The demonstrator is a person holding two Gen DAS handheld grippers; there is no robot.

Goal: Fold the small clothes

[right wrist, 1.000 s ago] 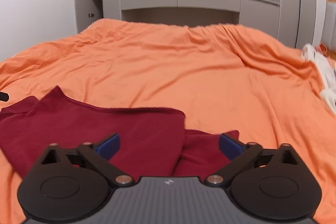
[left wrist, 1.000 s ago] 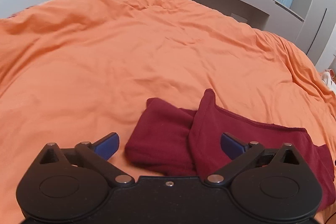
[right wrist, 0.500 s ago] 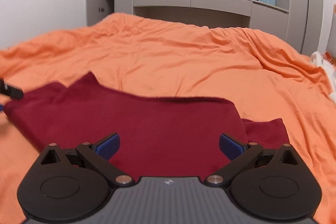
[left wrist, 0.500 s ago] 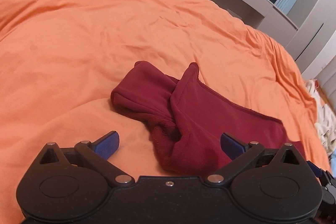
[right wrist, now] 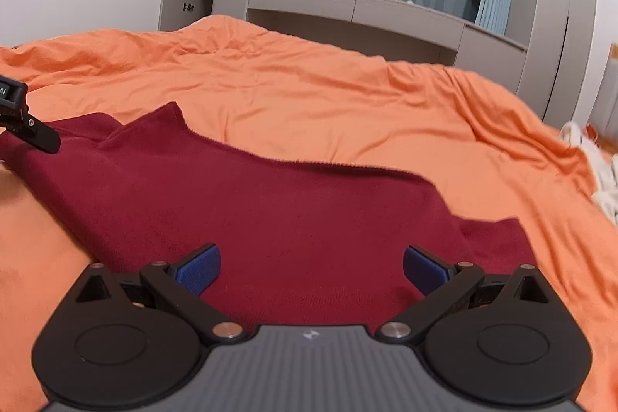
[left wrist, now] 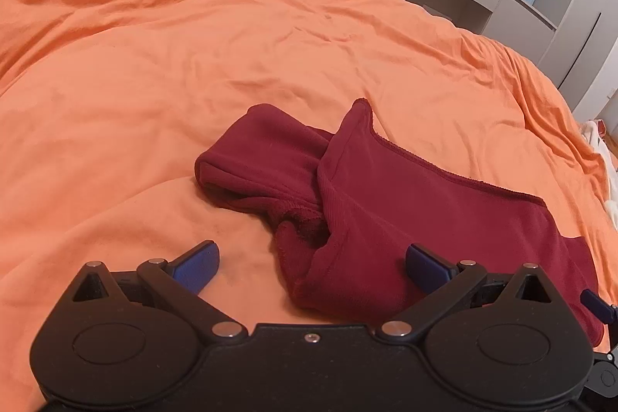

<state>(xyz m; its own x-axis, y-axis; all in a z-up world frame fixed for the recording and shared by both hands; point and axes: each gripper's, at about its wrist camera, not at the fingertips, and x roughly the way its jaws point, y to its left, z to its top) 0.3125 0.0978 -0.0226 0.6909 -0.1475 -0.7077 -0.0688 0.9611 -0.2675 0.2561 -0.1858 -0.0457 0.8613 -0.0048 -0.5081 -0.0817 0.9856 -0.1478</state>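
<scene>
A dark red garment (left wrist: 405,203) lies partly folded on the orange bedcover (left wrist: 193,64), with a bunched sleeve or hood end at its left. My left gripper (left wrist: 311,267) is open and empty, just above the garment's near left end. In the right wrist view the garment (right wrist: 270,203) spreads flat across the middle. My right gripper (right wrist: 311,267) is open and empty above its near edge. The left gripper's body (right wrist: 23,118) shows at the left edge of that view.
White clothes (right wrist: 591,161) lie at the bed's right edge. Grey cabinets and a window ledge (right wrist: 347,2) stand beyond the far side of the bed. Orange bedcover surrounds the garment on all sides.
Both grippers have stayed open. The left view has shifted so the bunched end sits closer and more central. The right gripper has moved over the flat part of the garment.
</scene>
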